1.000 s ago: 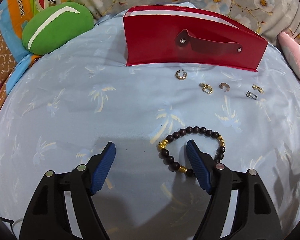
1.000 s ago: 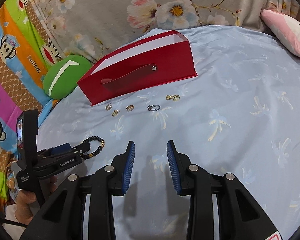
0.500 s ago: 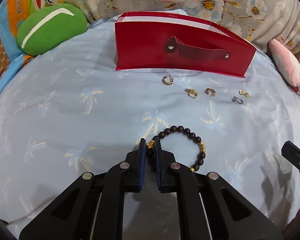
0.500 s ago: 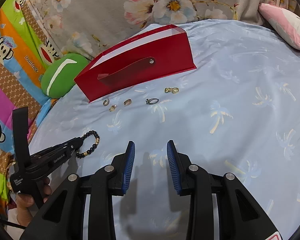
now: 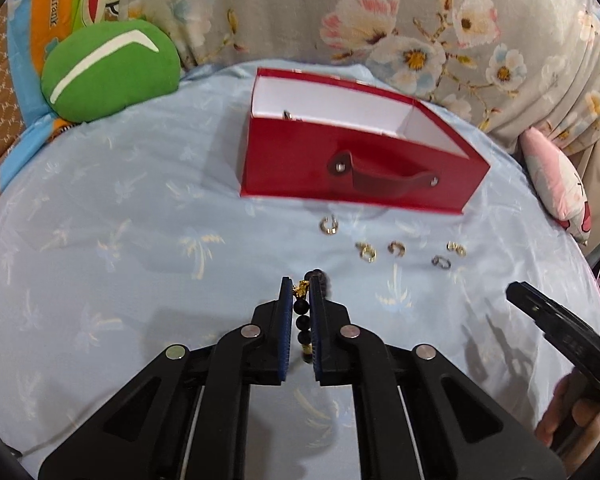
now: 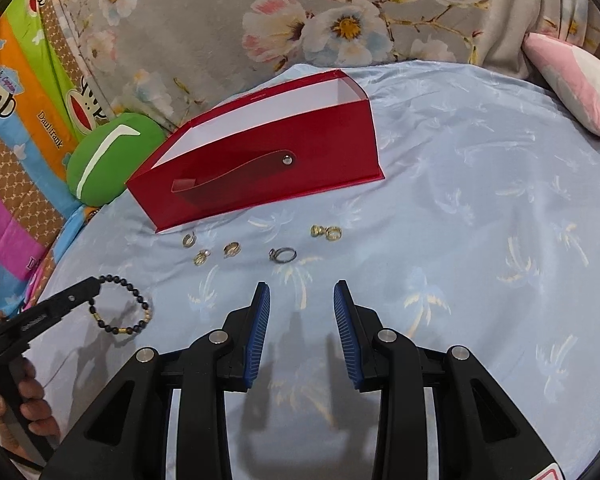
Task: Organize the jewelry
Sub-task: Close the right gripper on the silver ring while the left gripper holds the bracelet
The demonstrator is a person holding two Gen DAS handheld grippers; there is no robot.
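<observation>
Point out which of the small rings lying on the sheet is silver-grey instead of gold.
The silver-grey ring lies second from the right in the right wrist view, nearest the right gripper. The other rings near the red box are gold.

A bracelet of dark round beads with a few gold ones hangs as an open loop at the lower left of the right wrist view, pinched at its top. Five small rings, four gold and one darker silver-grey, lie scattered in a loose row mid-frame on the bed. Behind them, upper centre, stands an open red box with a white inside and a strap handle on its front.
</observation>
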